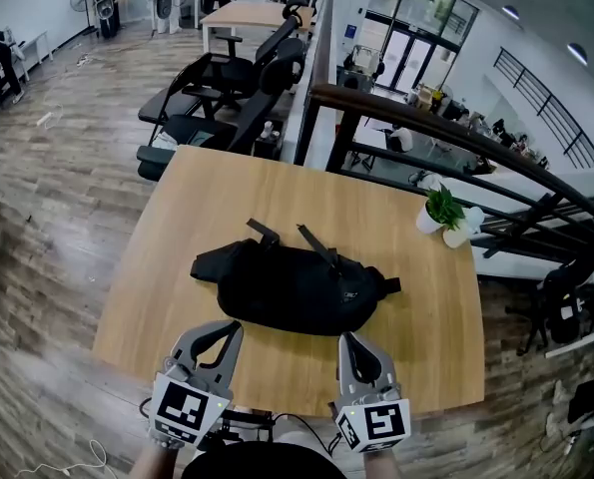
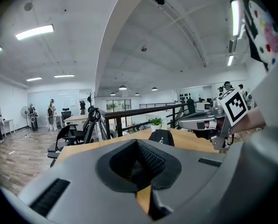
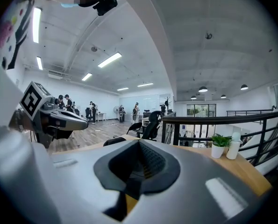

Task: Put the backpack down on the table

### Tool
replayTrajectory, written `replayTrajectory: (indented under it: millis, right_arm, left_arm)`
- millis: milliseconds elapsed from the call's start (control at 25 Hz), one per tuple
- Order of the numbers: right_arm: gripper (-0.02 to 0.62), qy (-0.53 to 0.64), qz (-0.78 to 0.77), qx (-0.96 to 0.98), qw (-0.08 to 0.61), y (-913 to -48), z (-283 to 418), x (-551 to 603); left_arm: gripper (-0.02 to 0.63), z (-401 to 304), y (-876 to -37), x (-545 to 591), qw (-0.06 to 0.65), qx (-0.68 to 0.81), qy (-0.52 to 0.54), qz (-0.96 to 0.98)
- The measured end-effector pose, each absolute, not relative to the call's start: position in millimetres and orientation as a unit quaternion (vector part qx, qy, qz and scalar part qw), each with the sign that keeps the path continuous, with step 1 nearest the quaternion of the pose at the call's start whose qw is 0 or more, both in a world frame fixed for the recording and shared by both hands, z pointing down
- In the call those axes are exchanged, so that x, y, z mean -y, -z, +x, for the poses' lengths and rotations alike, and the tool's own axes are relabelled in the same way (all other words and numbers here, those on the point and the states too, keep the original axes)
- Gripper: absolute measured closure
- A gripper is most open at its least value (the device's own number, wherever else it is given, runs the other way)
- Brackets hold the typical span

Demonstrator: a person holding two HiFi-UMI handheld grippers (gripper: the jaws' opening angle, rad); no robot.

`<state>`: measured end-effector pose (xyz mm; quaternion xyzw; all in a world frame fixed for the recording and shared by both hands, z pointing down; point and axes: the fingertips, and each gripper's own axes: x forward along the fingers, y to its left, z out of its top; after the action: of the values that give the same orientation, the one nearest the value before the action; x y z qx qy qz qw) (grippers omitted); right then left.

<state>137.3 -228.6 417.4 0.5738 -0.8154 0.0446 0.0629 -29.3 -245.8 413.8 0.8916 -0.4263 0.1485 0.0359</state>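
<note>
Black backpack [image 1: 292, 287]: soft, lying flat on its long side at the middle of the wooden table [image 1: 227, 183]; two straps lie loose across its far edge; nothing grips it.

Left gripper [image 1: 227, 329]: grey, over the near table edge, just short of the backpack's near left side, not touching it; jaws pressed together, nothing between them, as its own view confirms [image 2: 139, 158]; marker cube [image 1: 187, 407] at the rear.

Right gripper [image 1: 349, 342]: grey, beside the left one, near the backpack's near right side, apart from it; jaws likewise closed on nothing in its own view [image 3: 139, 161]; marker cube [image 1: 373, 422] at the rear.

Cross-sightings: one end of the backpack shows just beyond the closed jaws in the left gripper view [image 2: 161, 137] and the other in the right gripper view [image 3: 114, 141].

Potted plant [image 1: 439, 211]: small, green, white pot, at the far right corner of the table, well apart from the backpack; a small white item [image 1: 463, 232] stands just beside it.

Surroundings: black office chairs [image 1: 222, 93] beyond the far table edge; dark railing [image 1: 426, 128] running off to the right; wood-plank floor [image 1: 67, 188]; people stand in the far background at the left.
</note>
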Motion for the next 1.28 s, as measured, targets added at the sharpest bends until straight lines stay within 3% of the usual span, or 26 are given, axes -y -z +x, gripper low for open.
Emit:
replayTrajectory:
  millis: [1280]
  right_arm:
    - [0.587,-0.063,0.564,0.818,0.09,-439.4,128.8,221.9]
  left_arm:
    - [0.6,-22.6,-422.0,236.0,0.043,0.416,-0.156,0.895]
